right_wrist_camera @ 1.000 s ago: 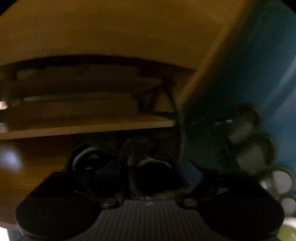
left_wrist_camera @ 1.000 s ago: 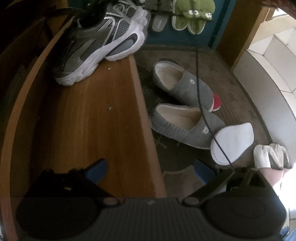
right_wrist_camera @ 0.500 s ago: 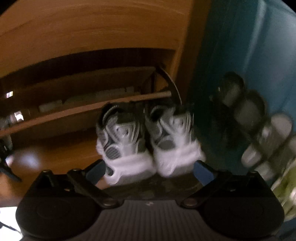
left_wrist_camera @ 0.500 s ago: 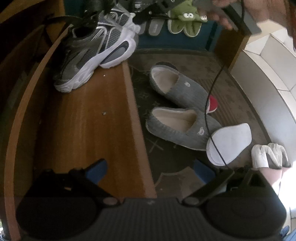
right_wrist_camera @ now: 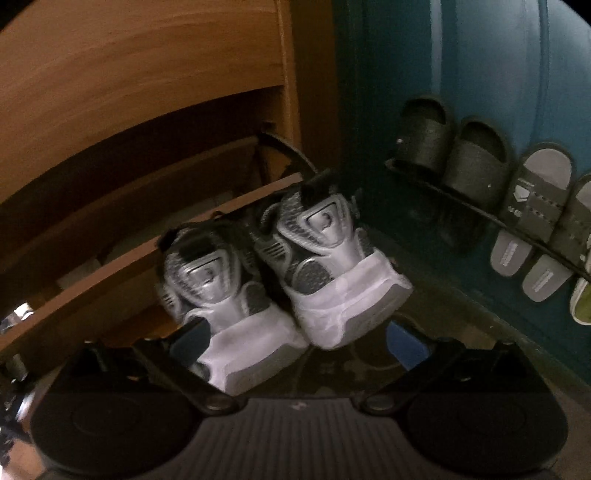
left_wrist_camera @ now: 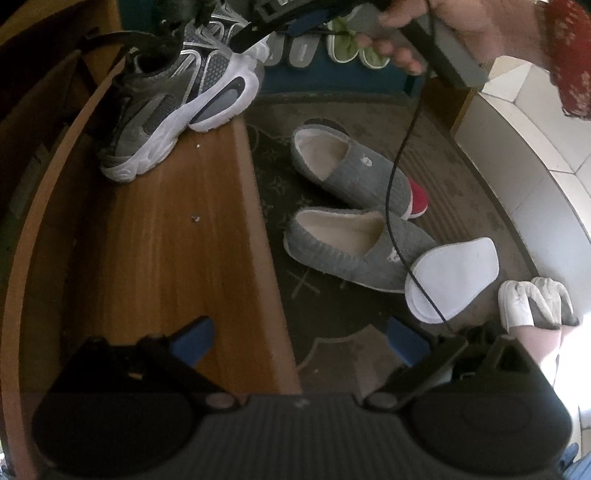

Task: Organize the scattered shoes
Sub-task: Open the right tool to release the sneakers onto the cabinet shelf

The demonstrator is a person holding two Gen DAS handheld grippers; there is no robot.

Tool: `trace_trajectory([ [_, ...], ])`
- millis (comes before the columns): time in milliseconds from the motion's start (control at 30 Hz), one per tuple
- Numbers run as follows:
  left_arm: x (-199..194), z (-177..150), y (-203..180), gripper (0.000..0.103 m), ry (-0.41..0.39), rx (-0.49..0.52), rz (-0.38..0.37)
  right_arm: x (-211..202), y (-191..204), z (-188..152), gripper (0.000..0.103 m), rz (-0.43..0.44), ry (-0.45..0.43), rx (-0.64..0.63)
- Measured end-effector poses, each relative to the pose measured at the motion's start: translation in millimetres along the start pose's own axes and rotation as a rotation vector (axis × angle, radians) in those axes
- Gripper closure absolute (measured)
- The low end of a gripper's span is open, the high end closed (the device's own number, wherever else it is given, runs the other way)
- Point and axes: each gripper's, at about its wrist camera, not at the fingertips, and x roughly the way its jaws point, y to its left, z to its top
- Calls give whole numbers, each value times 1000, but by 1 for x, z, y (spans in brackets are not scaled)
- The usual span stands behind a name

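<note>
wooden shelf holds your sneakers at 11 o'clock; grey slippers crowd the mat. both grippers' jaws spread, empty.

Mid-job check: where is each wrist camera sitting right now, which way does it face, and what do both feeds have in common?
Left wrist: above the wooden shelf, looking down at grey slippers on the mat; its open left gripper and the person's hand show.
Right wrist: low behind the sneakers, facing their heels and the shelf; its open right gripper shows.
Shared: sneakers, shelf, sandals on the blue wall.
</note>
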Motion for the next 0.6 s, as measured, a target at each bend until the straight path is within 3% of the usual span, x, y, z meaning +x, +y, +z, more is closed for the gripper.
trace_trajectory([
  [200,-1,-3,2,2,5,-10,9,9,3,2,2,-4,-21,-22],
  [300,-1,-3,2,2,9,-16,8,12,4,3,16,0,-21,-34],
  [367,-1,-3,1,2,9,-13,7,15,2,4,20,5,-14,-24],
  [600,1,-3,0,2,15,-11,4,35,10,16,19,-16,-1,-58],
])
